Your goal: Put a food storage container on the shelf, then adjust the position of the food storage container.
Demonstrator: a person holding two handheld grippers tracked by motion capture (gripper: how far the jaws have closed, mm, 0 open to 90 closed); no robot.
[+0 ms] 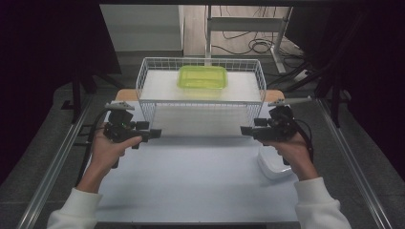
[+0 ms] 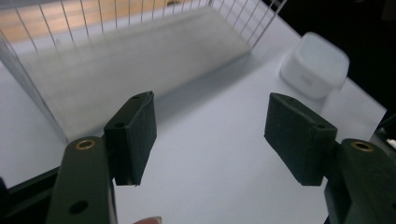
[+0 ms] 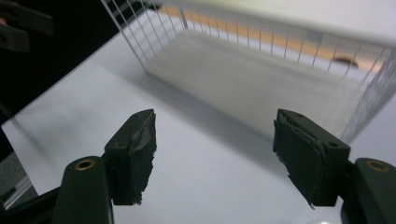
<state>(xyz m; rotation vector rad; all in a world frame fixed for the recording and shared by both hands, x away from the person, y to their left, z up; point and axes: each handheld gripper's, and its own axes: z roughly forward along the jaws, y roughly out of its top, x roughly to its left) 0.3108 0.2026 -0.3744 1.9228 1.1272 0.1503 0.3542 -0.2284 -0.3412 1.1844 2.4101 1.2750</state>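
Observation:
A green see-through container [image 1: 202, 77] lies on top of a white wire rack [image 1: 149, 107] at the back of the white table [image 1: 191, 176]. A white lidded box [image 1: 272, 167] sits on the table under my right hand; in the left gripper view the white box [image 2: 315, 65] is at the upper right. My left gripper [image 1: 155, 133] hovers left of the rack's front, pointing right, open with nothing between its pads [image 2: 133, 135]. My right gripper [image 1: 244, 130] hovers opposite it, pointing left, open and empty [image 3: 215, 149]. The rack's open underside [image 3: 261, 74] lies ahead of the right jaws.
Metal rails run along both sides of the table. Black curtains stand left and right. Beyond the rack are desk legs and cables on the floor. In the right gripper view, the left gripper [image 3: 18, 23] appears at the top left.

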